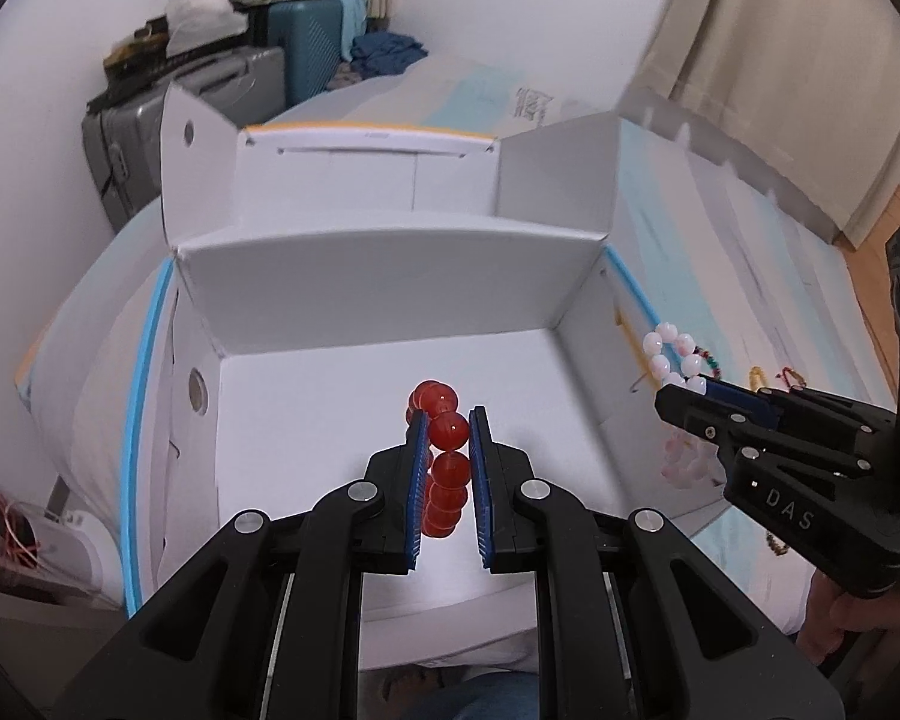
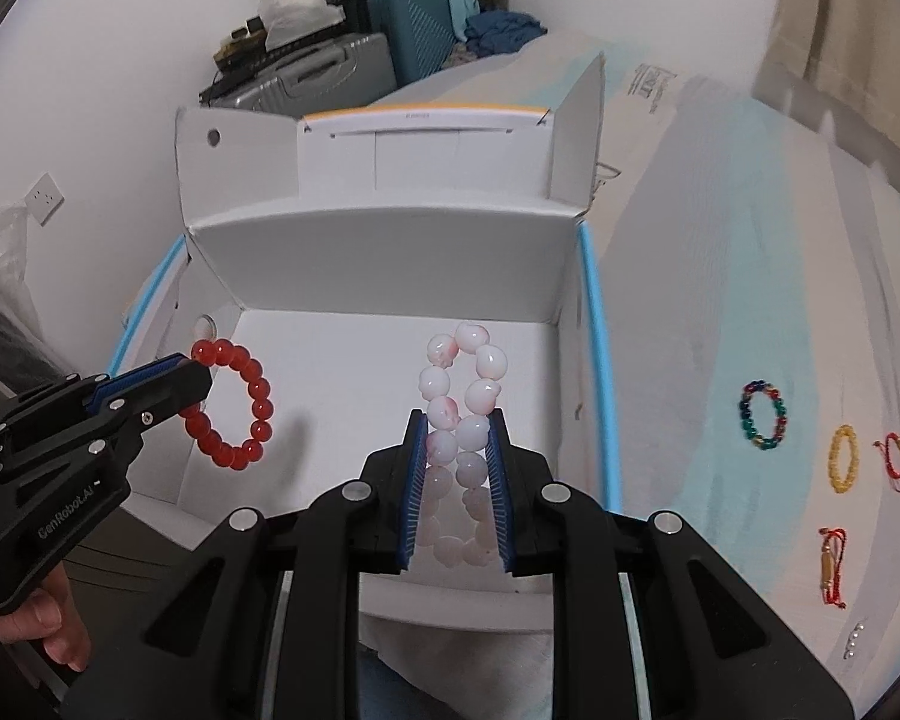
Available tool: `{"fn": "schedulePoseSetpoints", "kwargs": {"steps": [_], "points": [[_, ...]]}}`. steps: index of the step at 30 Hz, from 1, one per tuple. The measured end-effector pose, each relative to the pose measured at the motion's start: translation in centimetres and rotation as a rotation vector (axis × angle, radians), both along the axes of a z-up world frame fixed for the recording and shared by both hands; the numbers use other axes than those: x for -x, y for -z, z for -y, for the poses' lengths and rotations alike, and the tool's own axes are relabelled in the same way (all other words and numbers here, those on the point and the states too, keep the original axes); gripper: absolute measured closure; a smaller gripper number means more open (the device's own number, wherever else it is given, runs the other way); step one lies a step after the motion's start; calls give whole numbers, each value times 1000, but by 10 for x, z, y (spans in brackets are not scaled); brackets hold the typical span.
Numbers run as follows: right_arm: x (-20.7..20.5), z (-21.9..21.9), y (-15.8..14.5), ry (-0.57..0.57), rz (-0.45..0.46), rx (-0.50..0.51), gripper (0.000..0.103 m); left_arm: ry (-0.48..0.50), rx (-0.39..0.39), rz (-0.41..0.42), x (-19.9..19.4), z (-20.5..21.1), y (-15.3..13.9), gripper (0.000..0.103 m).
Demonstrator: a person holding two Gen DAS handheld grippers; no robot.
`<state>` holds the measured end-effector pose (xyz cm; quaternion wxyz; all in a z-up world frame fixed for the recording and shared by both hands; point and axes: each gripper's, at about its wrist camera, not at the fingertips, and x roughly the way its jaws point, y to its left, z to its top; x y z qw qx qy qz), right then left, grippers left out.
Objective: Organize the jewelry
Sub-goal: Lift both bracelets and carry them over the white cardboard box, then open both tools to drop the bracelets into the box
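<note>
My left gripper (image 1: 448,420) is shut on a red bead bracelet (image 1: 447,456), which hangs above the open white box (image 1: 390,282). From the right wrist view the same red bracelet (image 2: 234,414) shows as a full ring over the box's left side, pinched by the left gripper (image 2: 201,375). My right gripper (image 2: 457,420) is shut on a pale pink-and-white bead bracelet (image 2: 459,402) over the floor of the box (image 2: 384,258). In the left wrist view that pink bracelet (image 1: 675,354) sticks out of the right gripper (image 1: 684,393) beside the box's right wall.
On the pale bedsheet right of the box lie a multicoloured bead bracelet (image 2: 763,415), a yellow bead bracelet (image 2: 843,459) and two red cord bracelets (image 2: 894,459) (image 2: 829,564). Suitcases (image 2: 354,69) stand against the far wall. A hand (image 2: 42,630) grips the left tool.
</note>
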<state>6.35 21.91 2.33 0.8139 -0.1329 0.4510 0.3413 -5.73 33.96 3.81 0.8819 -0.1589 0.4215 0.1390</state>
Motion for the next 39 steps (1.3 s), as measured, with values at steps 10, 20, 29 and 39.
{"fn": "schedulePoseSetpoints", "kwargs": {"steps": [10,20,29,39], "points": [[-15,-26,36,-10,-59,42,84,-28,46,-68,-4,-22,42,91],[-25,-38,57,-5,-106,81,82,-43,65,-116,-6,-30,63,90],[-23,-40,57,-3,-104,68,61,-74,28,-116,-5,-32,61,88],[-12,-21,21,-2,-30,-24,15,-100,-48,-63,5,-25,37,32]]}}
